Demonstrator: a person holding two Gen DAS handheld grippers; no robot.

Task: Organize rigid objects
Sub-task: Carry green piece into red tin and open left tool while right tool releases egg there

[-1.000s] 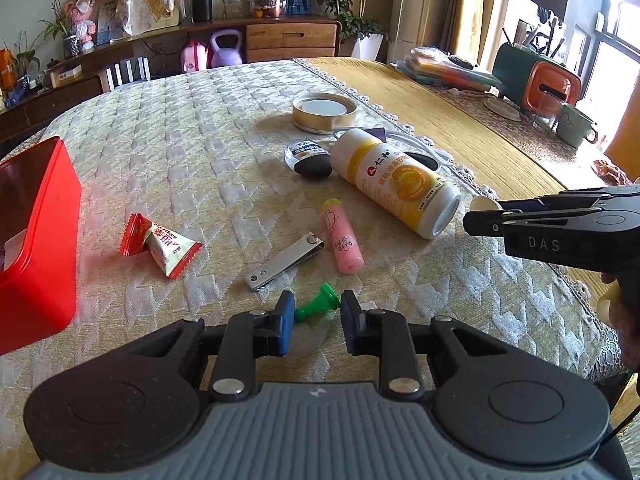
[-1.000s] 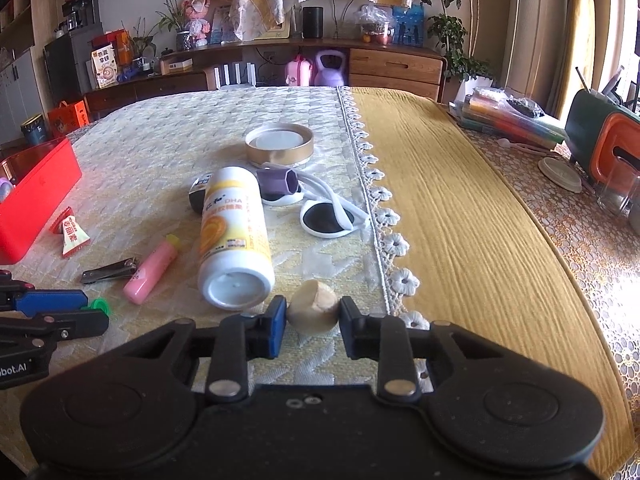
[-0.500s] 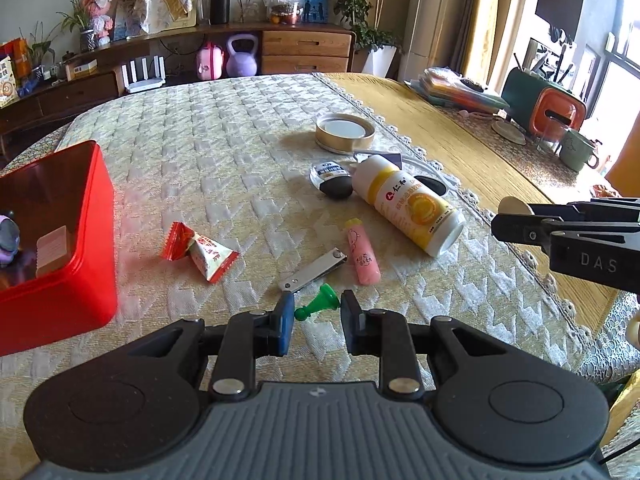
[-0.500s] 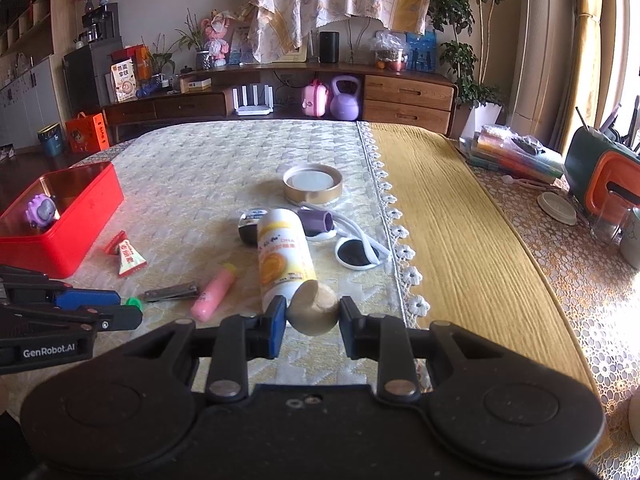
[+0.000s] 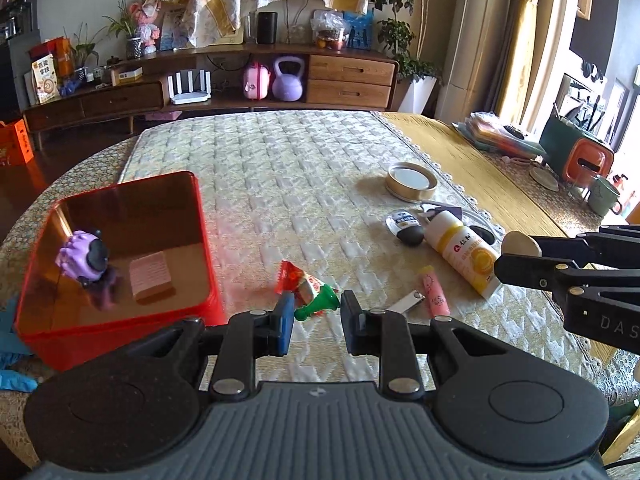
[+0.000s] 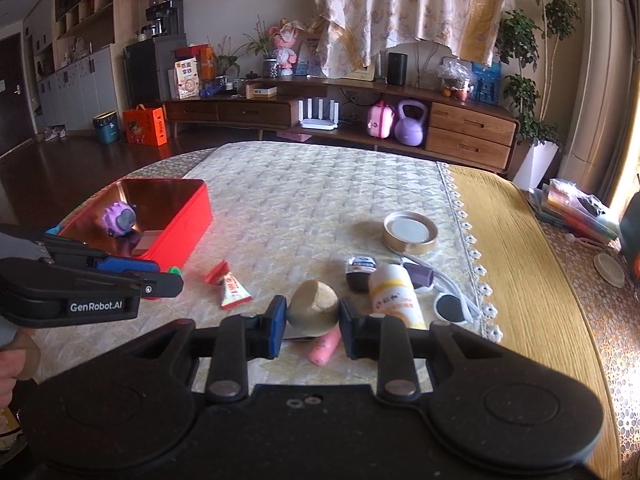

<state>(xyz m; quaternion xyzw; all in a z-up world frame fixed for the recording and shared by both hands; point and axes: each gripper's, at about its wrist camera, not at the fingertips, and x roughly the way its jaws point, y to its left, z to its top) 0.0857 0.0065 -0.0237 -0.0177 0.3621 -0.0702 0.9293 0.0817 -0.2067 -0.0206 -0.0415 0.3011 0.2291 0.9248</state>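
Observation:
My left gripper (image 5: 316,312) is shut on a small green cone-shaped piece (image 5: 319,303) and holds it above the cloth, just right of the red box (image 5: 200,216). The box holds a purple toy (image 5: 82,256) and a tan block (image 5: 151,274). My right gripper (image 6: 313,316) is shut on a beige rounded stone-like piece (image 6: 313,307), above the pink tube (image 6: 325,348). The left gripper also shows in the right wrist view (image 6: 176,278), and the right gripper shows in the left wrist view (image 5: 506,256).
On the quilted cloth lie a red-and-white candy wrapper (image 6: 230,286), a nail clipper (image 5: 406,302), a white-and-yellow bottle (image 5: 464,252), a dark oval item (image 5: 408,230), a round tin lid (image 5: 412,176) and sunglasses (image 6: 450,304). Bare yellow cloth lies to the right.
Both grippers have lifted and swung left toward the red box, each still holding its piece. The box and its contents have come into fuller view.

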